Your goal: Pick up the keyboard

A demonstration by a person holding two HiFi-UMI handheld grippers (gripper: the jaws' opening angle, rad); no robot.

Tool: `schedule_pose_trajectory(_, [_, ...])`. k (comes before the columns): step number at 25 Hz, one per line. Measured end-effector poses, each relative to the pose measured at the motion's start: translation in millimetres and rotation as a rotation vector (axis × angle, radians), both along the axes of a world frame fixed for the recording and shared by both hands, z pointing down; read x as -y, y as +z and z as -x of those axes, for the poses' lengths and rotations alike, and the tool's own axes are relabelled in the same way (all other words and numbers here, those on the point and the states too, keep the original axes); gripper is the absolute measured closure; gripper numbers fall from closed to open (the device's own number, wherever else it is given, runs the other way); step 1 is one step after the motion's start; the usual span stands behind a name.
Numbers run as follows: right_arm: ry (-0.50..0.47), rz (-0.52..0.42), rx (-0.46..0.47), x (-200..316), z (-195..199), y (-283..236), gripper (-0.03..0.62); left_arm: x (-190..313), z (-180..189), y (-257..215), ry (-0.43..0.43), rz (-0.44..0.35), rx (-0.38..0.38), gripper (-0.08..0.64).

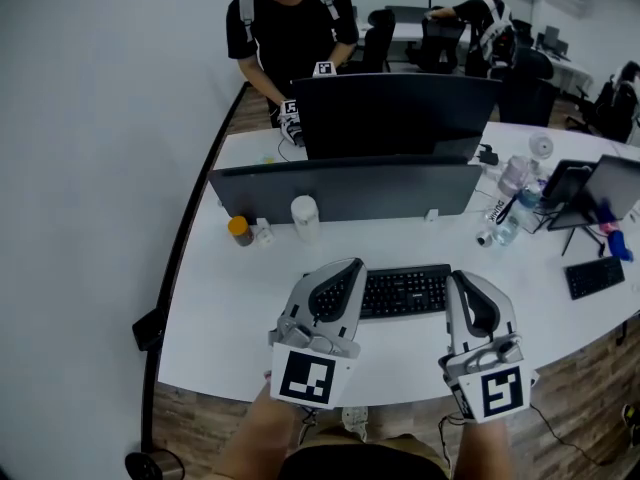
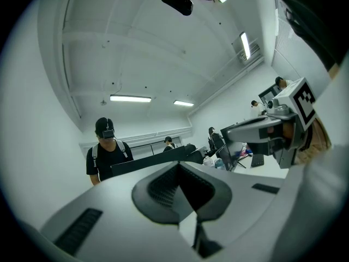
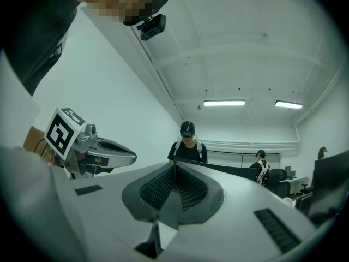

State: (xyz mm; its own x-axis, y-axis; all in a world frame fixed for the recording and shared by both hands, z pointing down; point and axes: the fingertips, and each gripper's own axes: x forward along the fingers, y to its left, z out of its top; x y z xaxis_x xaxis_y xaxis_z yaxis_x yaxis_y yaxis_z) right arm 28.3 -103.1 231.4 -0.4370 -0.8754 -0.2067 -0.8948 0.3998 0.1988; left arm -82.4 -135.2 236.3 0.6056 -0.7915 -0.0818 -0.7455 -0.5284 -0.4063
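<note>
On the smooth white desk (image 1: pixel 230 303) lies a flat, rectangular black keyboard (image 1: pixel 405 293).

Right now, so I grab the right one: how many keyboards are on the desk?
2. The near keyboard lies centre, near the desk's front edge; the far keyboard sits at the far right. The monitor may hide others.

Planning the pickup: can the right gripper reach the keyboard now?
Probably yes: the right gripper is by the keyboard, at its right end, nothing between them, though its shut jaws must open first.
</note>
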Motion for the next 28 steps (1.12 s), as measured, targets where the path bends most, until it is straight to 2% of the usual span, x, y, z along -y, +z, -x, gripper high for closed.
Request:
schedule_pose_trajectory(4, [0.008,0.014,-0.013,14.7,8.1,4.6,0.560,17.9,8.9,4.7,-0.002,0.013,-0.002,0.552])
schedule_pose_trajectory(9, [0.025,0.016,-0.024,26.4,12.5,6.6,0.560,26.7,14.9,-0.5,0.031,-0.019,-0.015,0.552])
schedule_pose_trajectory(13, [0.031,0.026,-0.039,30.1,14.5,9.0,0.560,33.8,19.3,3.2,0.020,-0.010,-0.021,0.552])
schedule_pose_trajectory(20, [0.019,0.030,-0.050,32.8,14.9,11.6,0.560,30.1,16.1,4.3,0.052,-0.010,-0.022,0.552])
schedule_pose_trajectory(24, [-0.037,0.008,-0.066,33.8,18.4,11.9,0.560,30.5,15.1,3.7,0.050,-0.013,-0.012,0.552])
schedule_pose_trajectory(28, [-0.013,0.038,-0.045,43.0,11.7,16.6,0.560,35.0,12.8,12.1,0.044,0.009,-0.010,0.552])
